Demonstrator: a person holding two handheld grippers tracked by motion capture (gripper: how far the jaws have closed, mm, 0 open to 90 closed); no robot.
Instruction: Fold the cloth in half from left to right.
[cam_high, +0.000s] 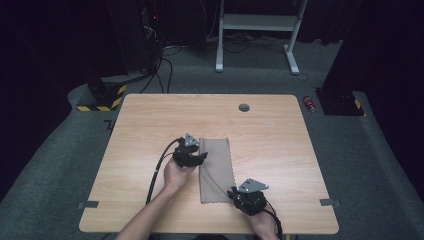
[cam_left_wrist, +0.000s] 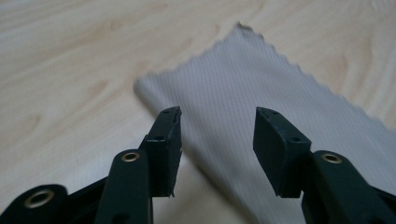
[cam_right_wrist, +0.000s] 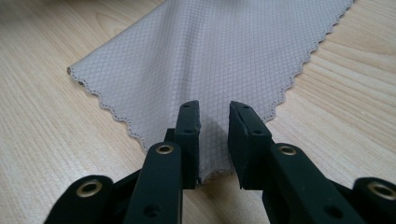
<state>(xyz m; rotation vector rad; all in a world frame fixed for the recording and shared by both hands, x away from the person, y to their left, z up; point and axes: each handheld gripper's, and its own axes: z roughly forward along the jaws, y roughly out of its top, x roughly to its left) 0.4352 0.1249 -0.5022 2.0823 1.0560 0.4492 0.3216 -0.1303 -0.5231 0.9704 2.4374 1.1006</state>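
Wooden table (cam_high: 150, 130): grey cloth (cam_high: 216, 167) flat; left gripper (cam_high: 196, 159) parted over its left edge, right gripper (cam_high: 234, 192) parted at near corner.

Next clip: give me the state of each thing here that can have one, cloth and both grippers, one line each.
Cloth: lies flat on the table, folded into a long strip, zigzag-cut edges, held by neither gripper.
Left gripper: jaws open, at the cloth's left edge near its far end, nothing pinched.
Right gripper: jaws a little apart over the cloth's near corner, pads not pressing on it.
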